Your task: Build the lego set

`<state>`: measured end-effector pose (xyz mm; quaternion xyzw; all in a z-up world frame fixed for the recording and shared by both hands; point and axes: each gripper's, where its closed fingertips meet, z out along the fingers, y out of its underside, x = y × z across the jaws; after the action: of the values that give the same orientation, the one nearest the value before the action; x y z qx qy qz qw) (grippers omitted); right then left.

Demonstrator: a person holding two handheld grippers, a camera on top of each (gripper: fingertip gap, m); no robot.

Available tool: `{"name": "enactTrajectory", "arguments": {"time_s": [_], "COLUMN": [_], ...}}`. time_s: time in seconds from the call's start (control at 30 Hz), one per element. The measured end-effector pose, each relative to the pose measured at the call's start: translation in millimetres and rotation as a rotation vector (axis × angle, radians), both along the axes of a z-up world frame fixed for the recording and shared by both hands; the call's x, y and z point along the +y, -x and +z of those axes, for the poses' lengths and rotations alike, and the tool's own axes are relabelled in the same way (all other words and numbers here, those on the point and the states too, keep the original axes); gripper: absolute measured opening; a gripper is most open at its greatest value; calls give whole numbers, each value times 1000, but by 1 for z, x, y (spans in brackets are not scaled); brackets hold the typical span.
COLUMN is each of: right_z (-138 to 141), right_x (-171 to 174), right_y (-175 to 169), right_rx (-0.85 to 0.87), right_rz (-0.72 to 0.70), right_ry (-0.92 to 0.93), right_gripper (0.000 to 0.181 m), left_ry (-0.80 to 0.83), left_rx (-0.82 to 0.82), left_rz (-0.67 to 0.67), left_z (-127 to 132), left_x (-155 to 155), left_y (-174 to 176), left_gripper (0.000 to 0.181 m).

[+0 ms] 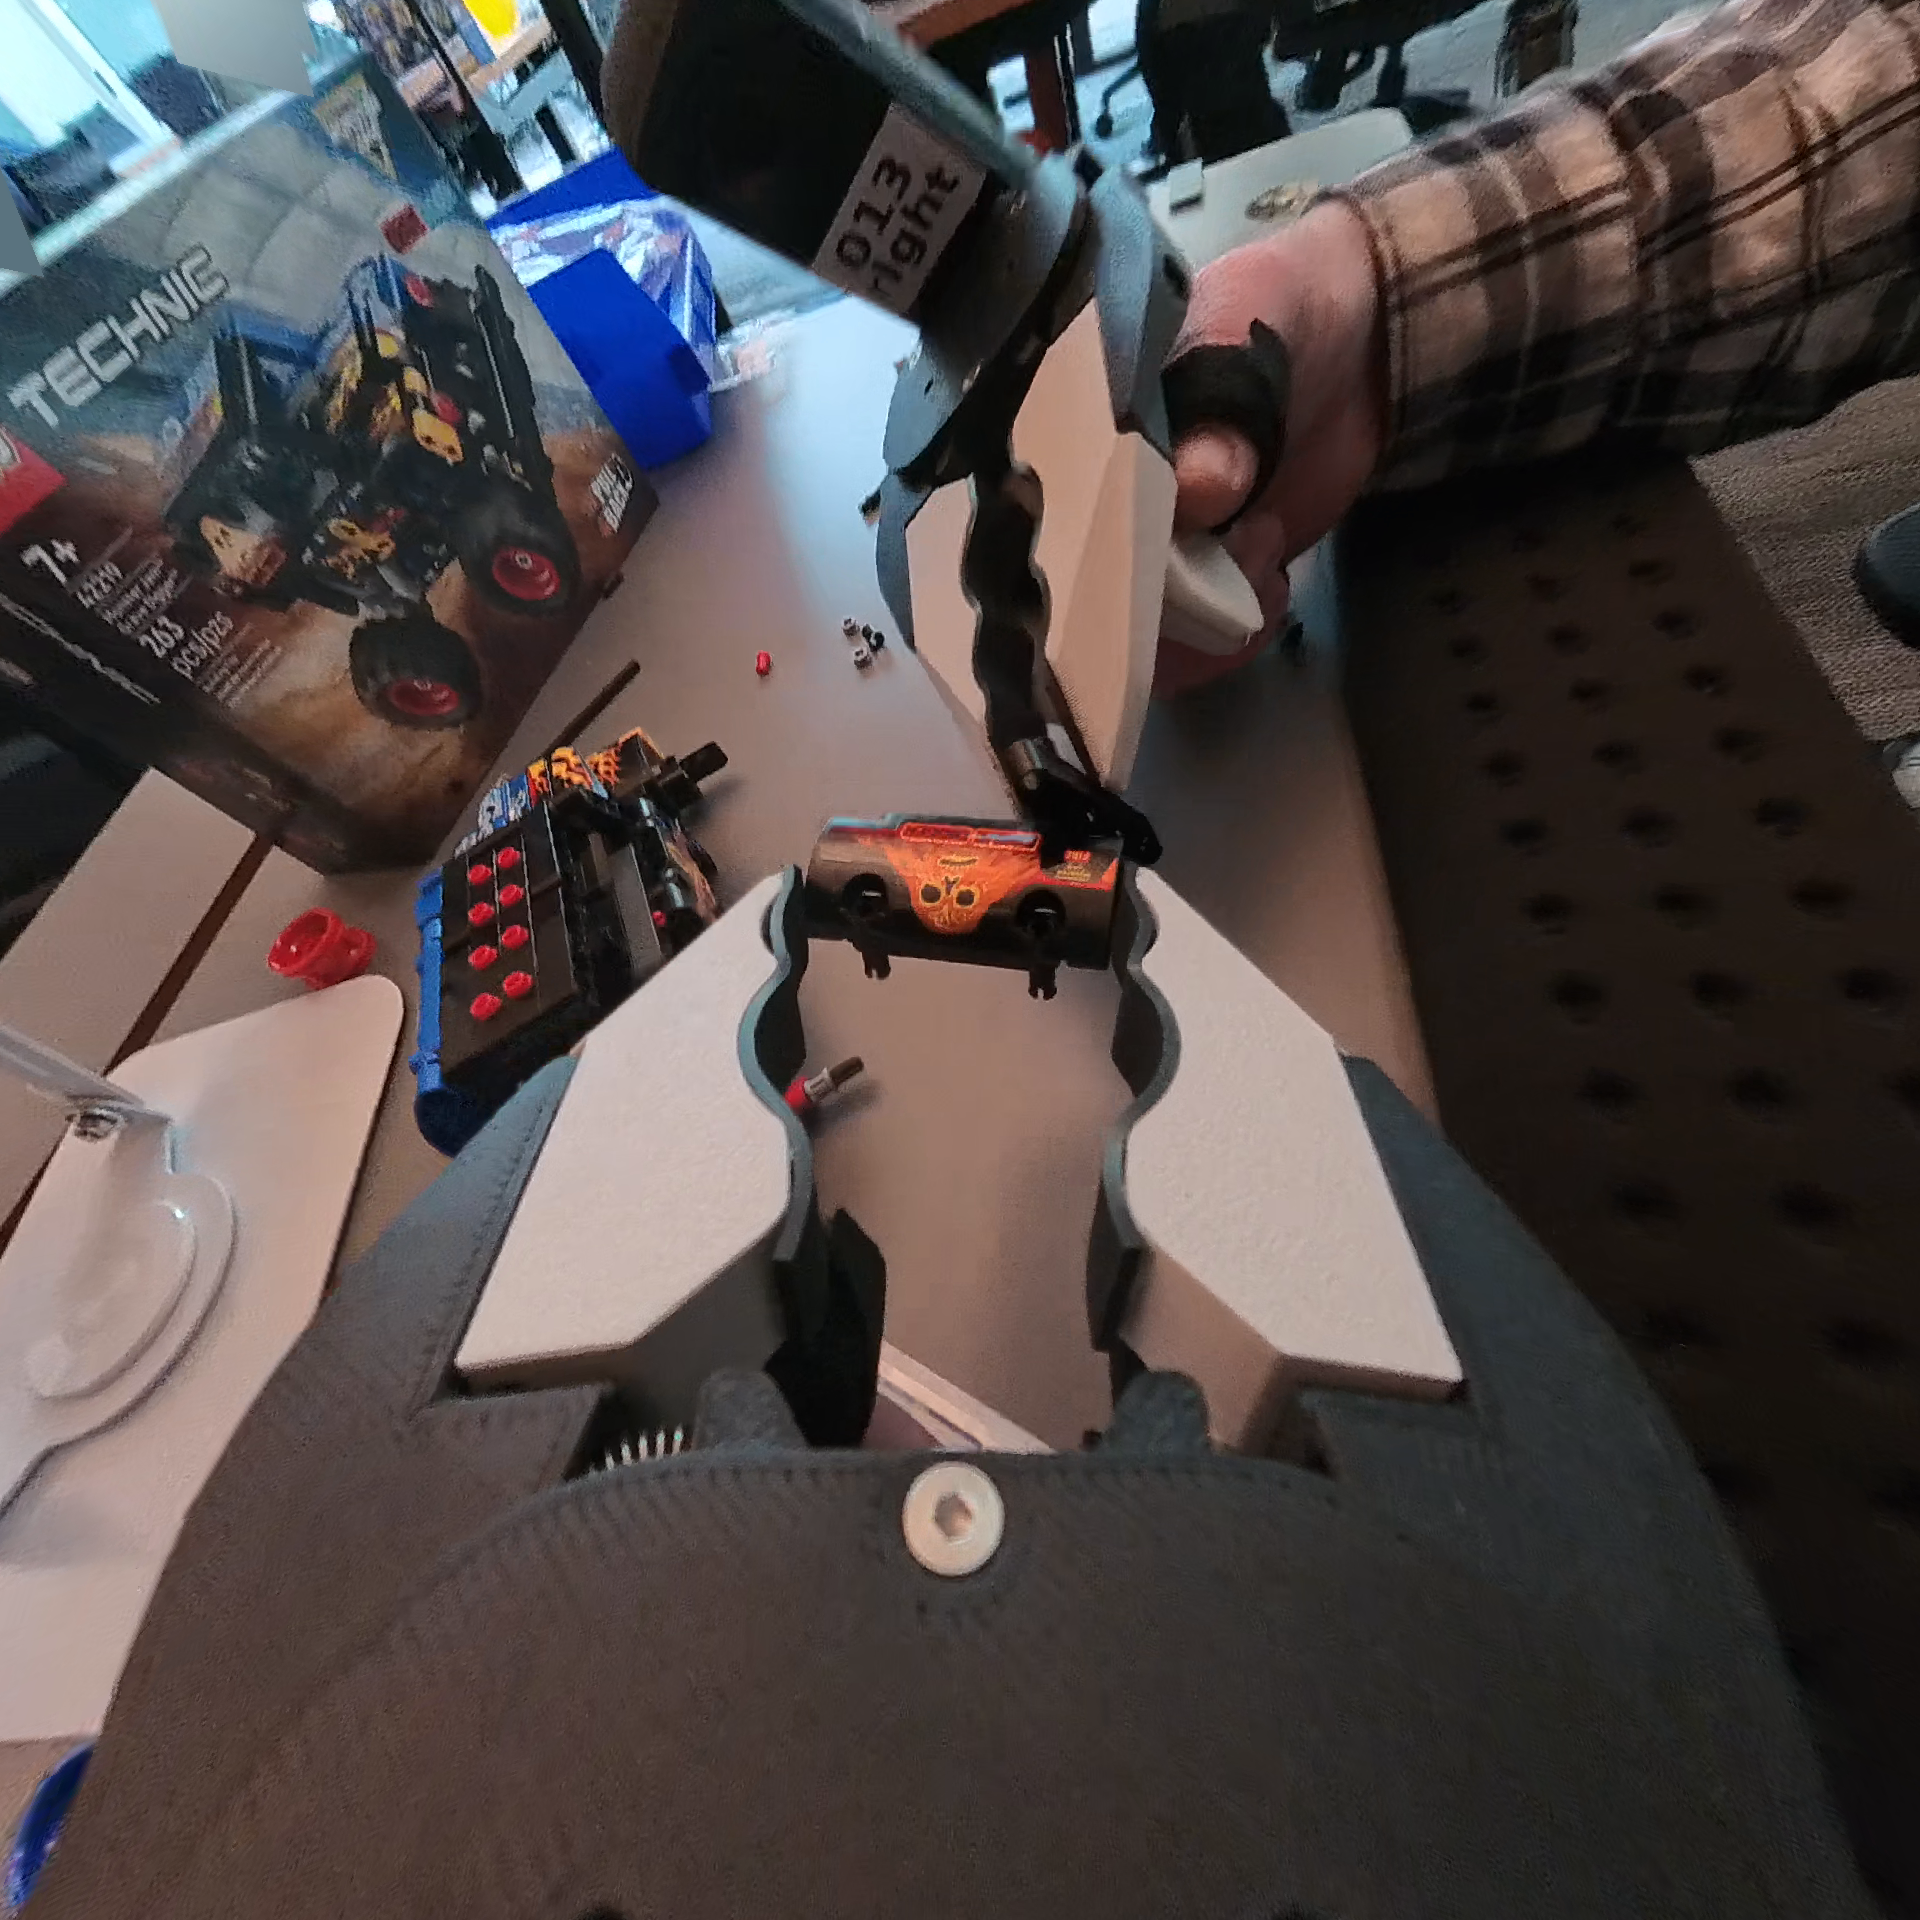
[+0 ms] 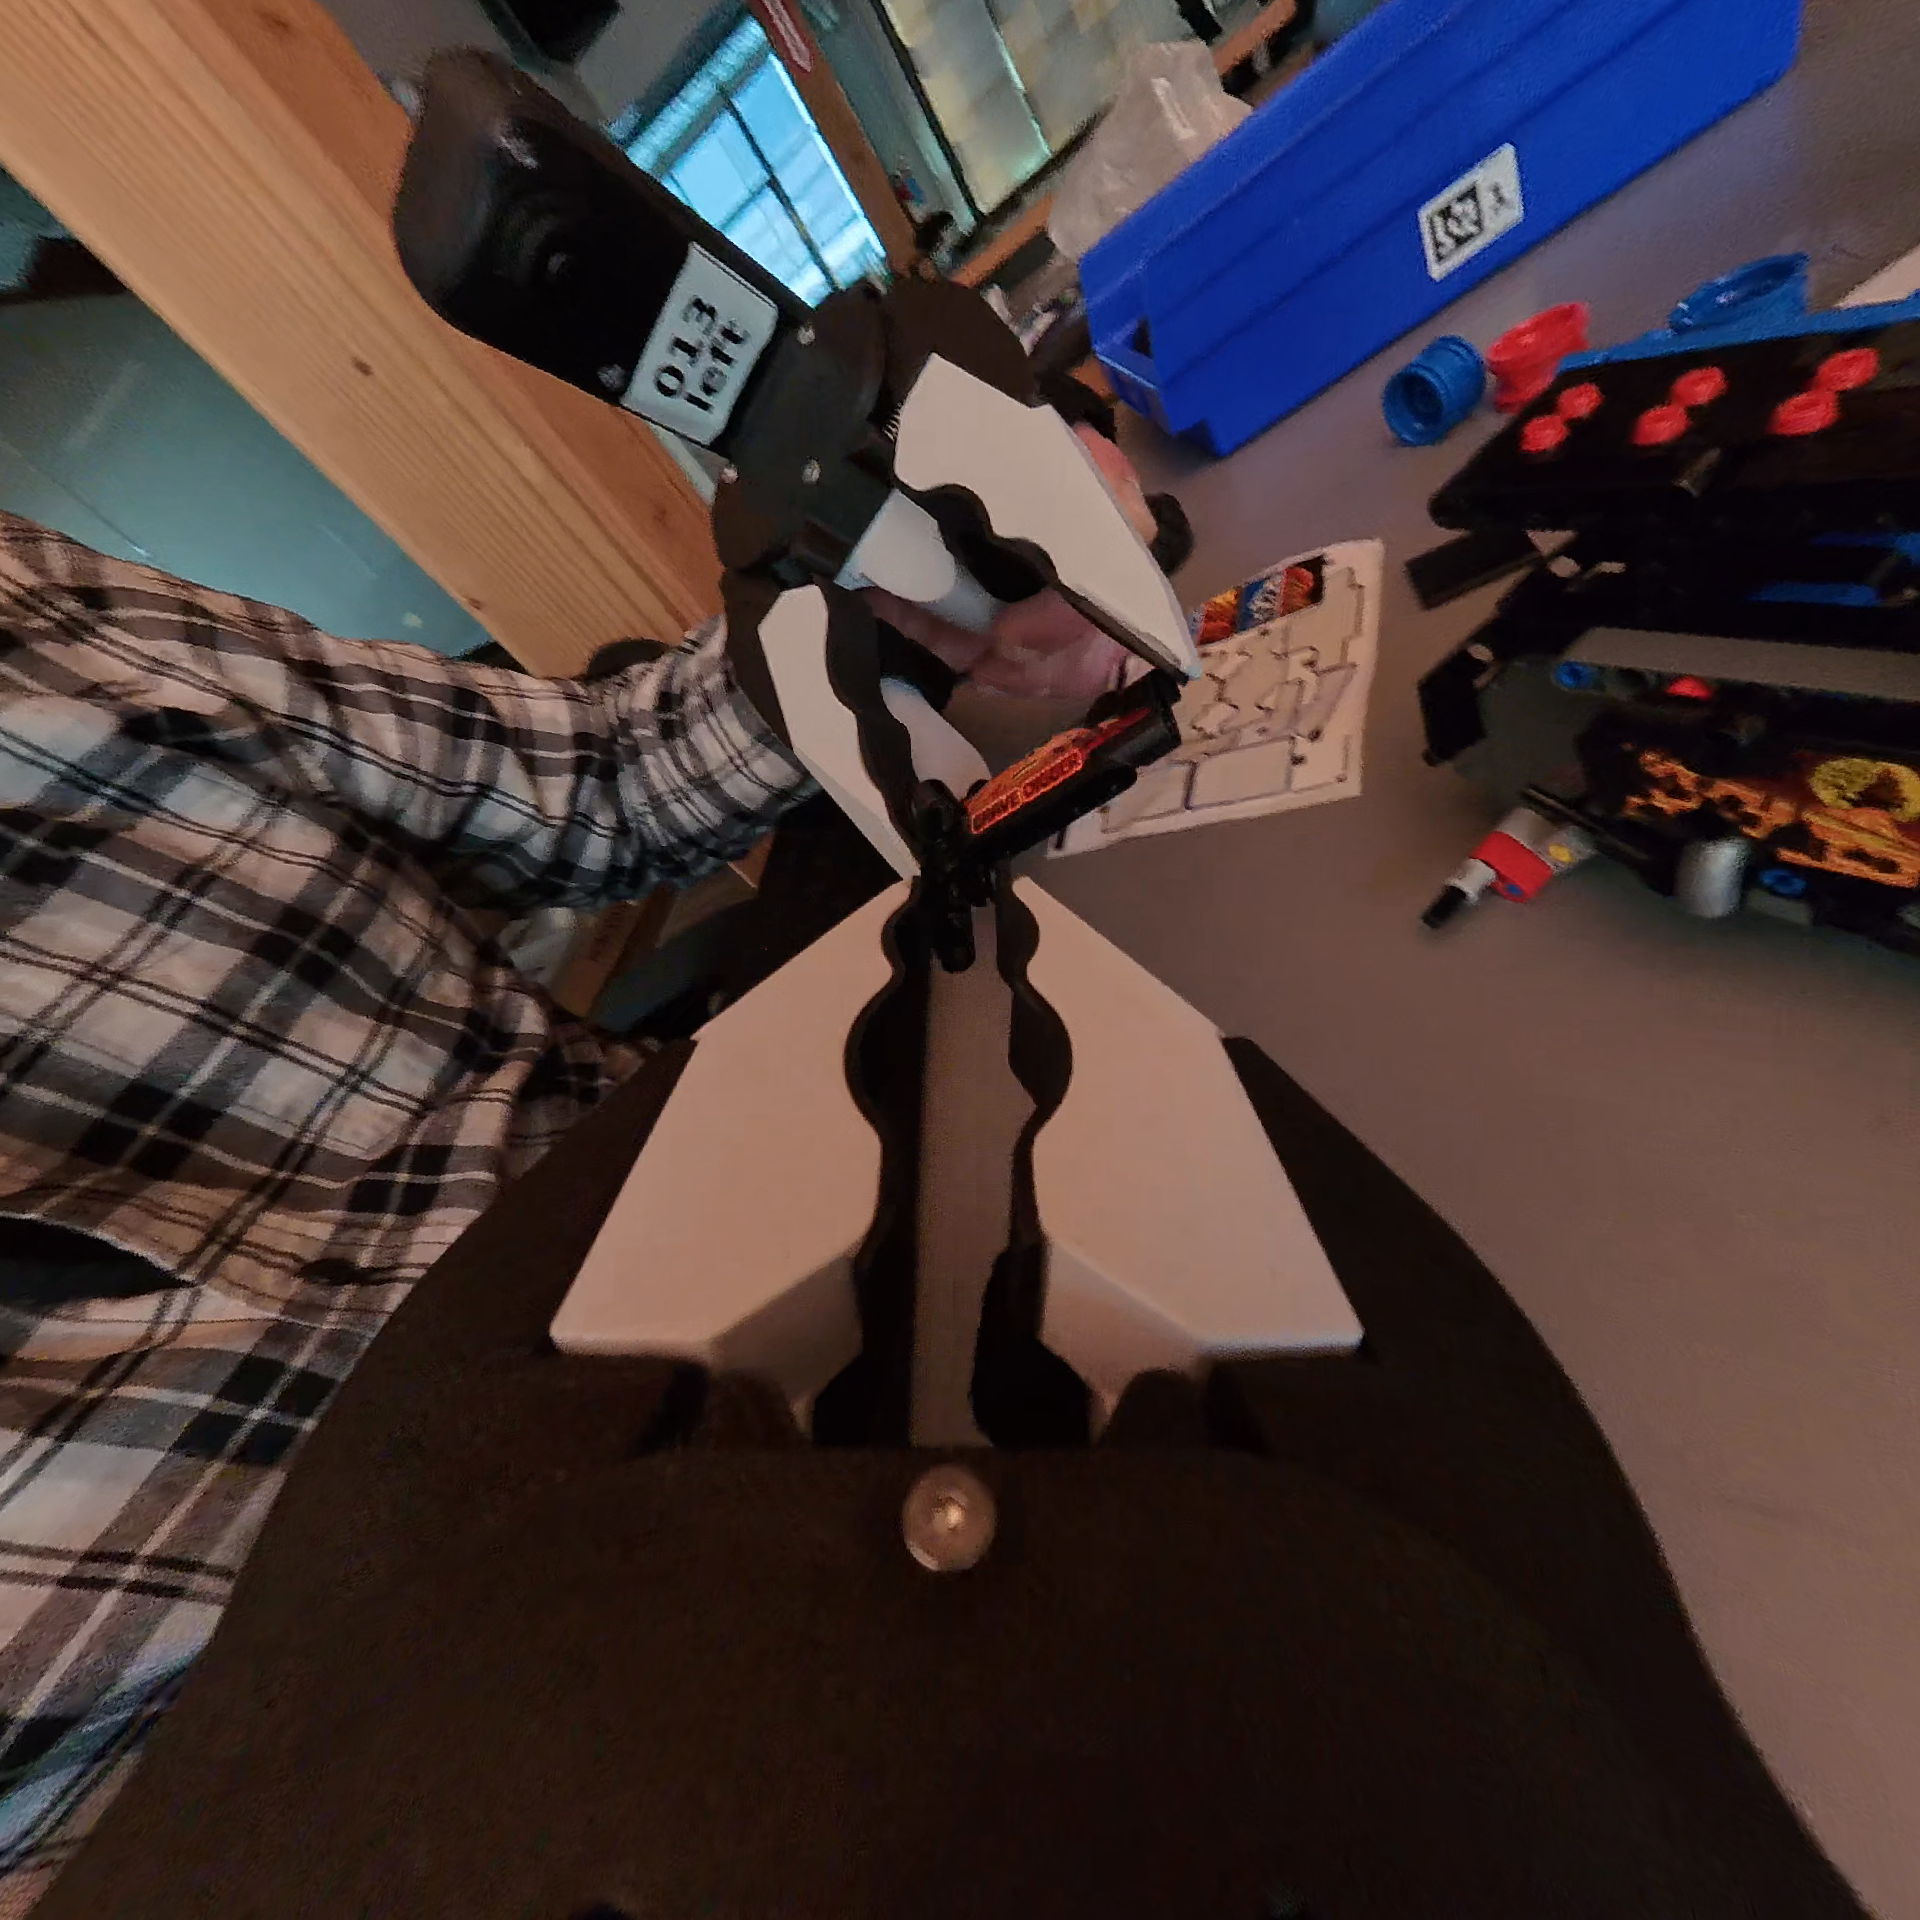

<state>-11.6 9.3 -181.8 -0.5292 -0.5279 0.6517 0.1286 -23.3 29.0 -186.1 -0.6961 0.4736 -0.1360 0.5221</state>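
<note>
My left gripper (image 1: 958, 909) is shut on a black panel (image 1: 966, 888) with an orange flame sticker and holds it above the grey table (image 1: 831, 520). Two black pins hang from the panel's lower edge. My right gripper (image 1: 1070, 774) comes down from above, shut on a small black connector (image 1: 1096, 821) that touches the panel's top right corner. In the right wrist view my right gripper (image 2: 951, 920) pinches the connector (image 2: 945, 883) against the end of the panel (image 2: 1060, 769), which sits between the left gripper's (image 2: 1060, 743) fingers.
A partly built black truck body with red pins (image 1: 540, 925) (image 2: 1683, 582) lies to the left, by the set's box (image 1: 291, 520). A red hub (image 1: 317, 945), a short axle (image 1: 826, 1086), small loose parts (image 1: 862, 639), a blue bin (image 2: 1351, 239) and a sticker sheet (image 2: 1278, 717) lie around. The table edge is on the right. The grippers are tip to tip, or close to it. The left tips stand about 9 cm off the short axle (image 1: 826, 1086).
</note>
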Motion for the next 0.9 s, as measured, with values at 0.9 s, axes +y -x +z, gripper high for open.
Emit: {"name": "enactTrajectory", "arguments": {"time_s": [0.9], "right_z": [-66], "right_x": [28], "right_y": [-22], "right_rx": [-392], "right_rz": [-115], "right_ry": [-451], "right_gripper": [17], "left_ry": [185], "left_rx": [104], "left_rz": [90], "left_z": [-51], "left_x": [10], "left_y": [8], "left_gripper": [58]}}
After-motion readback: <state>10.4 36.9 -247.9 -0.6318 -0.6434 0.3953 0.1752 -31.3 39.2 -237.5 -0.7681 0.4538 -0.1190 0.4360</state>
